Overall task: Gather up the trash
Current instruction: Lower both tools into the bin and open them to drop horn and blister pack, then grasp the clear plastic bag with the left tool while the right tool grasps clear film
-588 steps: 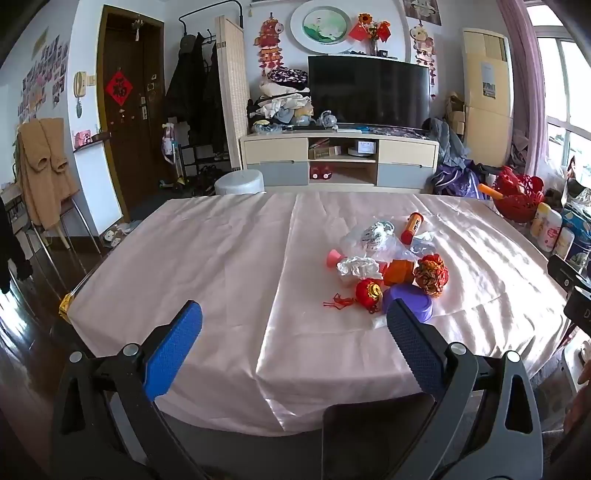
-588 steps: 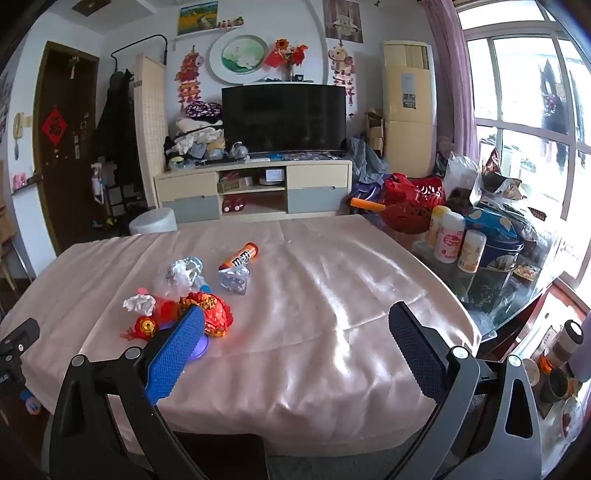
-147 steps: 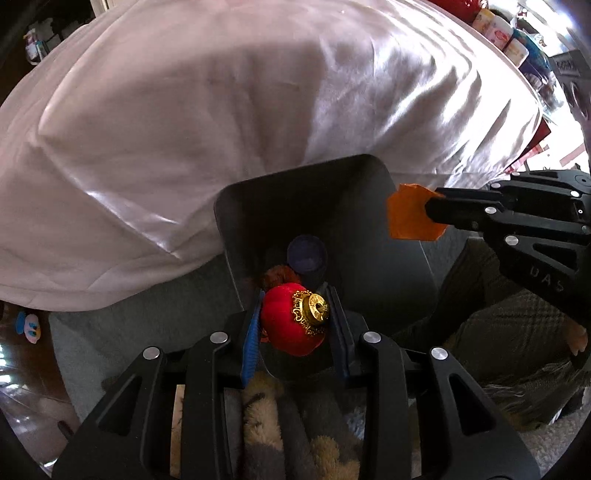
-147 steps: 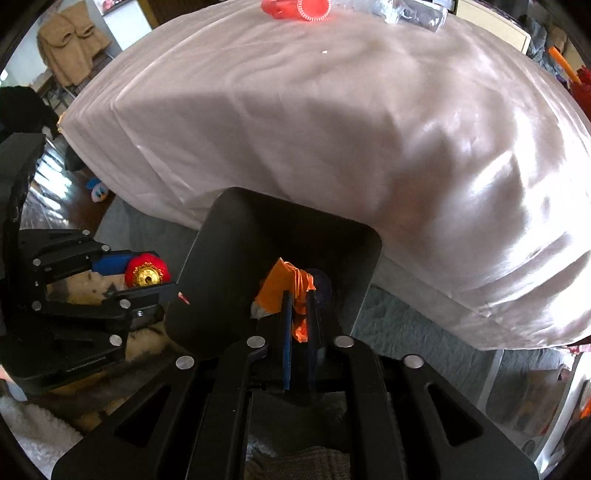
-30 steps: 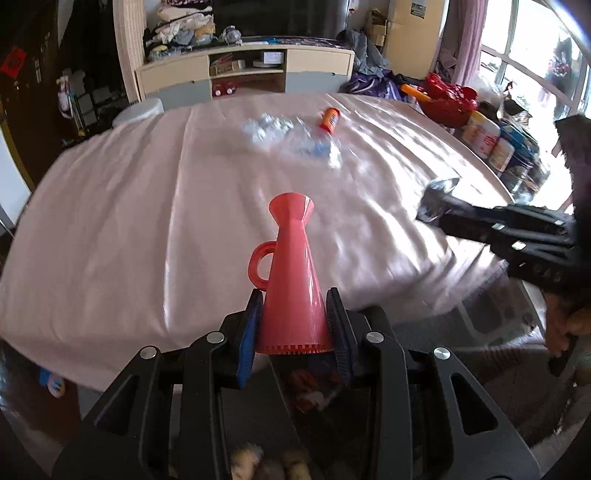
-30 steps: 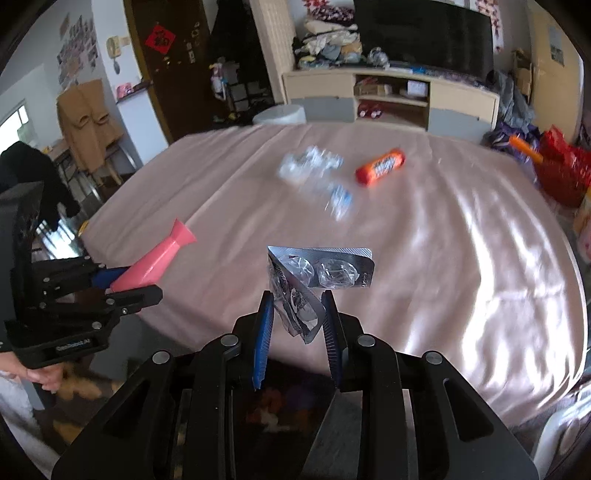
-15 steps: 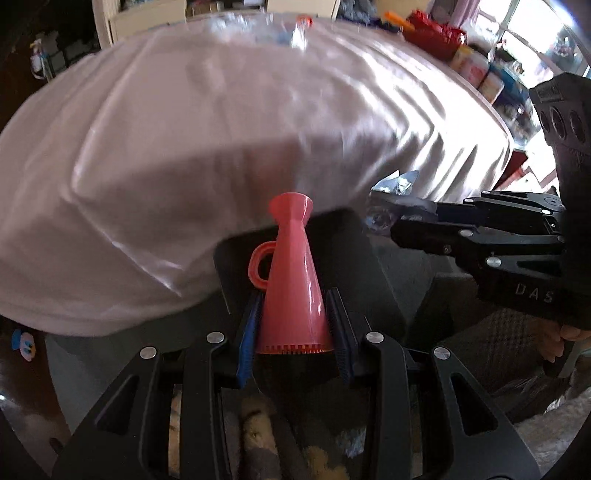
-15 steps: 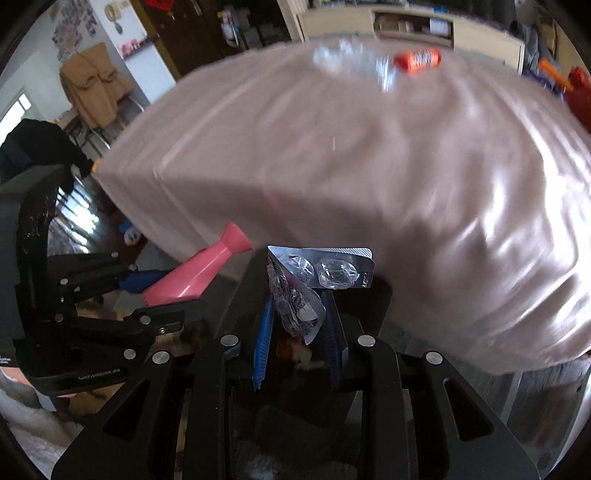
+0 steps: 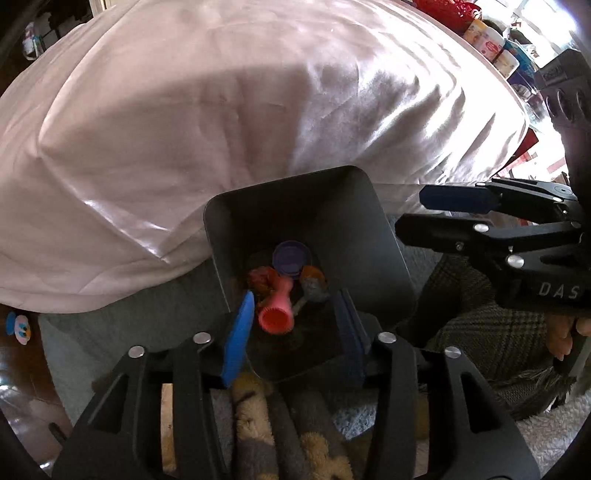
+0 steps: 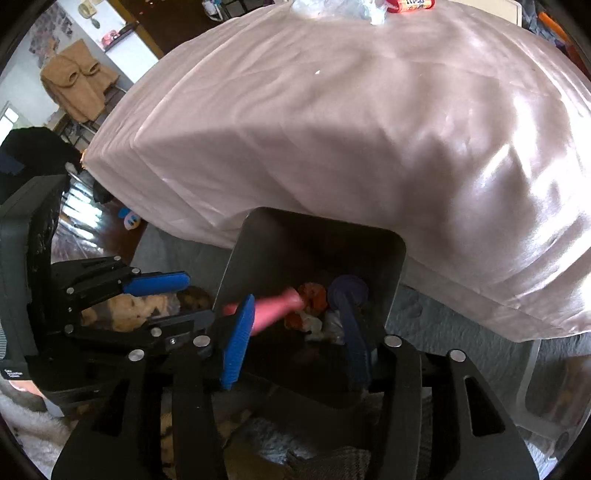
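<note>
Both grippers, left (image 9: 293,326) and right (image 10: 295,332), hang with jaws spread and empty over the dark bin (image 9: 221,236) at lower centre, presumably for drops, pink funnel (image 9: 277,310) lying inside among scraps, orange tube (image 10: 410,4) remaining on the tablecloth (image 10: 369,110), upper edge.

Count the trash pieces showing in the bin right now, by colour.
Pink horn: 1
Purple lid: 1
Red ornament: 1
Orange scrap: 1
Silvery blister pack: 1
Total: 5 visible in the bin; anything underneath is hidden.
</note>
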`<state>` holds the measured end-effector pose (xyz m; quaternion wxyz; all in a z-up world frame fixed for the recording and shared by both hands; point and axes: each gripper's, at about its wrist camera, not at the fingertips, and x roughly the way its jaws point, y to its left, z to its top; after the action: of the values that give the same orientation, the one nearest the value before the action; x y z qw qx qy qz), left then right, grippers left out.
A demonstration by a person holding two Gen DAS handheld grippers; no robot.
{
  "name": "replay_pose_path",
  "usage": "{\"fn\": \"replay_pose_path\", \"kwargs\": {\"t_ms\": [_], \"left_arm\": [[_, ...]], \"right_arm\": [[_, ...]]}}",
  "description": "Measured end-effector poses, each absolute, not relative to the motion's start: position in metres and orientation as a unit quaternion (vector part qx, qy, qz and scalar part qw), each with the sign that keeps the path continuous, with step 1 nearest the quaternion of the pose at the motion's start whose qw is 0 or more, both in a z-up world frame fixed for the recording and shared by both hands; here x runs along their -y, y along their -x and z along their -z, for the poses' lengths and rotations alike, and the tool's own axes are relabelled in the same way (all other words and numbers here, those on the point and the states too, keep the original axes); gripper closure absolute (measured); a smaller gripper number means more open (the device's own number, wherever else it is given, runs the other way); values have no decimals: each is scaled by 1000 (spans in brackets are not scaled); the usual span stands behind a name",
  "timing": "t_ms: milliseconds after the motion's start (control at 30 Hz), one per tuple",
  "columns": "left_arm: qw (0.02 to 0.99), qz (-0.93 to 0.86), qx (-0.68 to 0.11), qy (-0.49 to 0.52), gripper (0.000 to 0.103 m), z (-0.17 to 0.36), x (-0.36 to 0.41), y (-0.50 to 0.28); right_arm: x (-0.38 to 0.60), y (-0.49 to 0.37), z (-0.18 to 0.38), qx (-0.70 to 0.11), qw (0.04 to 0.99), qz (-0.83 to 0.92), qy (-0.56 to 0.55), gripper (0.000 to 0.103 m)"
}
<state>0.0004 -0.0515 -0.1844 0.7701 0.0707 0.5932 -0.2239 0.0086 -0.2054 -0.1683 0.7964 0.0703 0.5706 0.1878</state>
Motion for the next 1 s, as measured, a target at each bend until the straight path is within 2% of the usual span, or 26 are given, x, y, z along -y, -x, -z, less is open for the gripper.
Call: {"fn": "replay_pose_path", "kwargs": {"t_ms": [200, 267, 333, 600, 867, 1000], "left_arm": [[775, 226, -586, -61, 50, 175, 46, -3], [780, 226, -581, -55, 48, 173, 44, -4], [787, 227, -572, -52, 46, 165, 42, -5], [820, 217, -526, -59, 38, 130, 37, -18], [858, 191, -472, -69, 18, 87, 30, -50], [870, 176, -455, -71, 11, 71, 27, -80]], "right_arm": [[211, -11, 162, -559, 804, -183, -88, 52], [219, -13, 155, -546, 812, -182, -102, 42], [228, -15, 143, -524, 826, -174, -111, 38], [251, -21, 101, -464, 866, -147, -110, 36], [271, -57, 63, -429, 893, -108, -82, 36], [273, -97, 53, -422, 899, -98, -69, 35]]}}
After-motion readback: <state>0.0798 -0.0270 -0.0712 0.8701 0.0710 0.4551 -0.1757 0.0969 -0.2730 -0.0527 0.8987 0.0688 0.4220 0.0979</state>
